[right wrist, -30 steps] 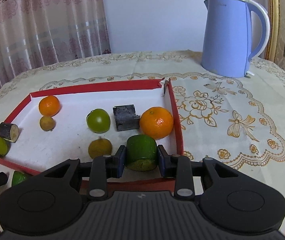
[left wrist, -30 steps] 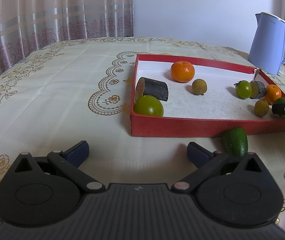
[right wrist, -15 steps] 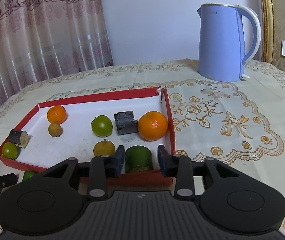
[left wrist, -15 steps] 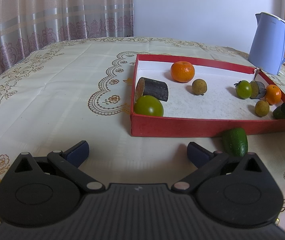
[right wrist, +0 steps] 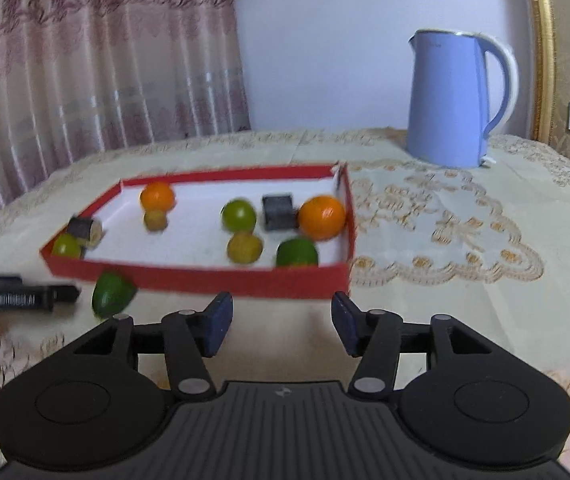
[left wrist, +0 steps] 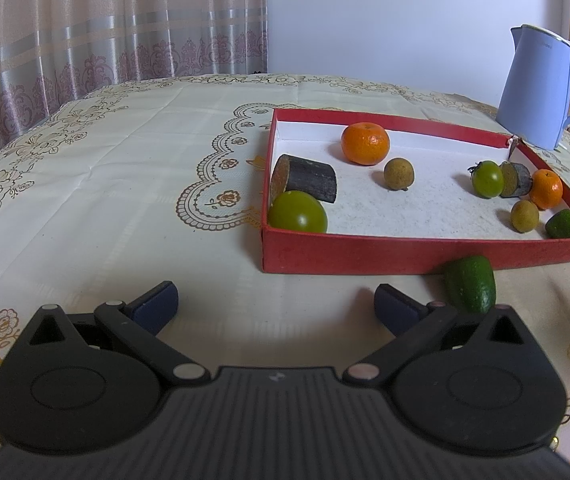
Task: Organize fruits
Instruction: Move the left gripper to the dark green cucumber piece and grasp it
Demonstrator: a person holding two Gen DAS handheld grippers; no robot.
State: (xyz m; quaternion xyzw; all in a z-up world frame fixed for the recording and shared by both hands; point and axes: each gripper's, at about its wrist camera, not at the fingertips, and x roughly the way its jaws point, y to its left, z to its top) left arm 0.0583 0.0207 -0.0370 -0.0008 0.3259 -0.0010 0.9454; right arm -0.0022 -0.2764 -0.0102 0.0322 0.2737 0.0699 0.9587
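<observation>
My right fingers [right wrist: 281,324] have just been opening, nothing between them; my left fingers [left wrist: 275,306] are spread, empty too. 1 cucumber [left wrist: 471,288] lies on the desk against the tray [left wrist: 405,254] — light, firm, probably slick-skinned, so I'd pinch across its middle.

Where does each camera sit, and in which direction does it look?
Left wrist: sits on the left tongs, open, facing the long side of the red tray; only its own fingers show.
Right wrist: sits on the right tongs, open and empty, facing the tray's corner; at the left edge the other tongs and a fingertip show.
Shared: tray, the green fruit outside it, blue kettle.
</observation>
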